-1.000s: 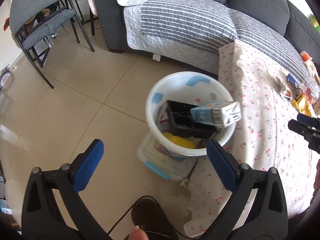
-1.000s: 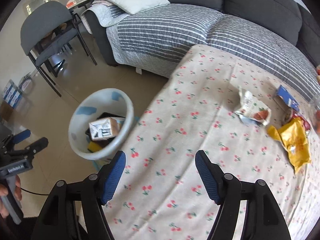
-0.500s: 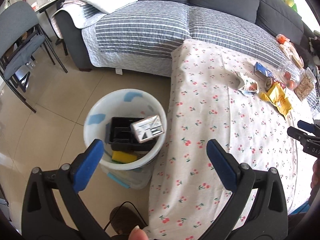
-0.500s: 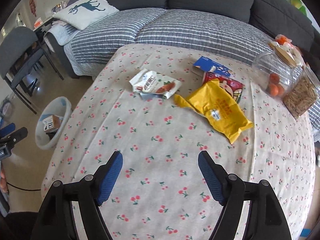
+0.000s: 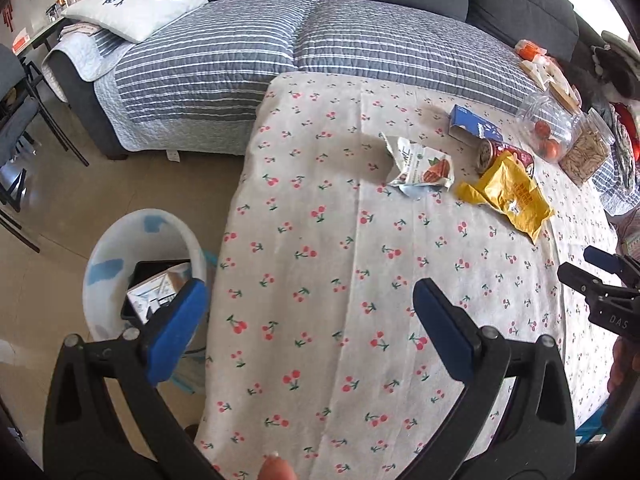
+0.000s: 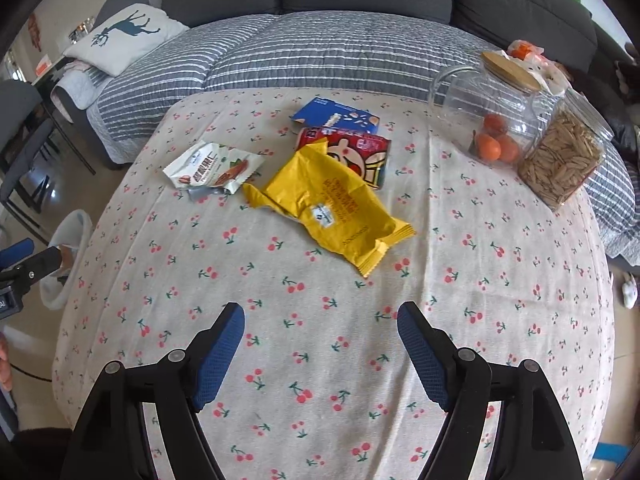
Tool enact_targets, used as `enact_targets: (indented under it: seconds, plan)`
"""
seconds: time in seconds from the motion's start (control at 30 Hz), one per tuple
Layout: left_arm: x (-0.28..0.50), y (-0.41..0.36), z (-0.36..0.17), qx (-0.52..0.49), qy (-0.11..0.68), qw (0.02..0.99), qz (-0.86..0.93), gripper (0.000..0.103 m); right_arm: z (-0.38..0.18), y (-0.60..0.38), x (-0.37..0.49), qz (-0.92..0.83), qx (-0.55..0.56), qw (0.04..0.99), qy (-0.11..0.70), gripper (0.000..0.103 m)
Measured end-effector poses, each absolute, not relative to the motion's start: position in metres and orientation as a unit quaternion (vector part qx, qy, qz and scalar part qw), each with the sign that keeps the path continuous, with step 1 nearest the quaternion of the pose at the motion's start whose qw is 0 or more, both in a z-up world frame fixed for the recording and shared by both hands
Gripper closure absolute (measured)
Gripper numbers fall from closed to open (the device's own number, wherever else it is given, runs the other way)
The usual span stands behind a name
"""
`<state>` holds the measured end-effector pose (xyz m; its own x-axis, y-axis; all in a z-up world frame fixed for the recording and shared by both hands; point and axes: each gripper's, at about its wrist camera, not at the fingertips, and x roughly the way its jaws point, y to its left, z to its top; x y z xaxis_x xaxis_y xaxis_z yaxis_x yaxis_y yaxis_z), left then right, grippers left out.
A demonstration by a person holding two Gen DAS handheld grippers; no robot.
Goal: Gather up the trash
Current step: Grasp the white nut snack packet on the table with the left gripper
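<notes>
A: What is shown over the desk (image 6: 320,360) with the cherry-print cloth?

B: Both tools are seen spread and empty. The right tool (image 6: 320,344) is held above the near part of the cloth, its blue pads wide apart with nothing between them. The left tool (image 5: 306,320) is likewise spread over the desk's left edge.

A: Where is the trash?

B: Four pieces are left at the far middle of the desk: a yellow wrapper (image 6: 332,208), a white snack packet (image 6: 212,168) to its left, a red packet (image 6: 360,152) partly under the yellow one, and a blue box (image 6: 336,118) just beyond. To the right, two clear jars (image 6: 520,128) are seen. A white bin (image 5: 120,264) stands on the floor at the left, with a carton (image 5: 154,292) and a black tray inside.

A: What has changed from a second ago?

B: Both views were then centred on the bin; they have now been swung across to the desk, and the right tool has been opened a little wider. The carton drop appears finished, and the yellow wrapper, nearest the right tool, is judged the likely next pick.
</notes>
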<state>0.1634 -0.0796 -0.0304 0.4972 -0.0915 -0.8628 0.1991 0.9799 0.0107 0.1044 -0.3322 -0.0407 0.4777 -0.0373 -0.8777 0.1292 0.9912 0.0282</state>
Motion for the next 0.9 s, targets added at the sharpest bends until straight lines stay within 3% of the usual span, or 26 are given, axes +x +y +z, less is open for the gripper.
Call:
enact_targets:
  seconds: [0.5,0.7,0.9]
  plan:
    - [0.216,-0.144,-0.046,0.039,0.500,0.858,-0.114,0.002,-0.045,-0.395,0.082,-0.082,0.050,0.853,0.513,0.022]
    - [0.234,-0.165,-0.056,0.032,0.503,0.853,-0.135,0.018,-0.049,-0.413,0.080,-0.094,0.069,0.849,0.516,0.022]
    - [0.242,-0.181,-0.073,0.028,0.521,0.840,-0.153,0.045,-0.053,-0.421,0.079,-0.100,0.072,0.846,0.520,0.022]
